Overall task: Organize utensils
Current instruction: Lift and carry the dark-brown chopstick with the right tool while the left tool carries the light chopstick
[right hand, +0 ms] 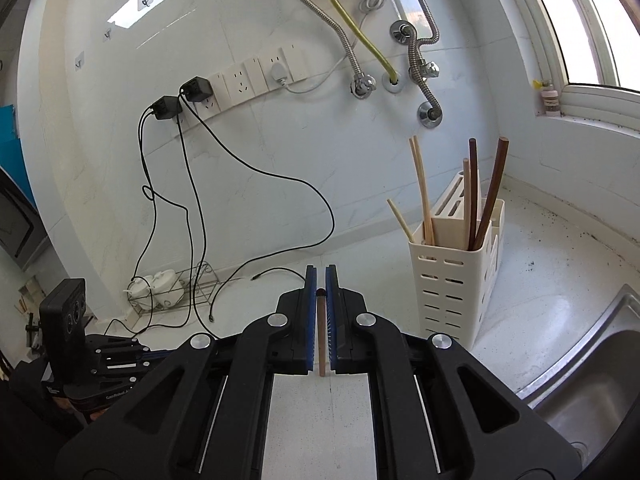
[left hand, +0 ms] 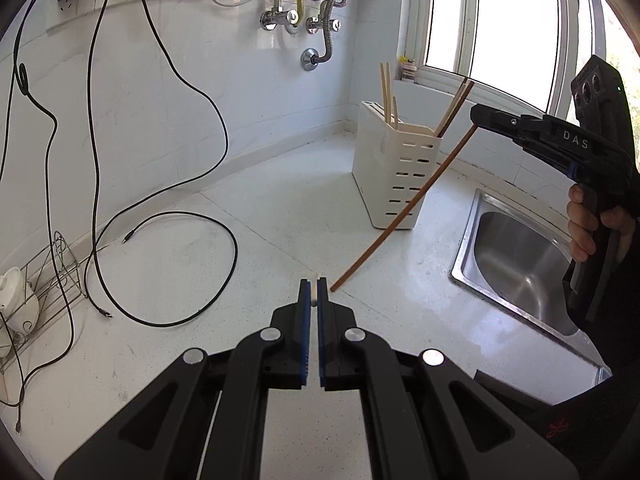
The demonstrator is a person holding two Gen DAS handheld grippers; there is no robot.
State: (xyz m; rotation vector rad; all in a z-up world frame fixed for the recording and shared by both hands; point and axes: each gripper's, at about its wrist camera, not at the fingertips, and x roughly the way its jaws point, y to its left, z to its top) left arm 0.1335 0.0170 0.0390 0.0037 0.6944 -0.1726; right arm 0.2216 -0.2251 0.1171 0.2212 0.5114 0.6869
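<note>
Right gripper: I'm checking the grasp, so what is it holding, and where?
The right gripper pinches a brown chopstick at its upper end; the rest hangs down toward the counter.

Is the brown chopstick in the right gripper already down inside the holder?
No: the brown chopstick hangs slanted from the right gripper in front of the holder, with its lower tip near the counter.

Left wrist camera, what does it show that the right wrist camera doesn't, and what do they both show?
Only the left wrist view shows the brown chopstick at full length, hanging slanted from the right gripper, and a pale chopstick pinched in the left gripper.

Only the right wrist view shows the wall hooks and the brown chopstick's end clamped in that gripper.

Both show the white utensil holder with chopsticks, the sink, black cables and dish rack.
</note>
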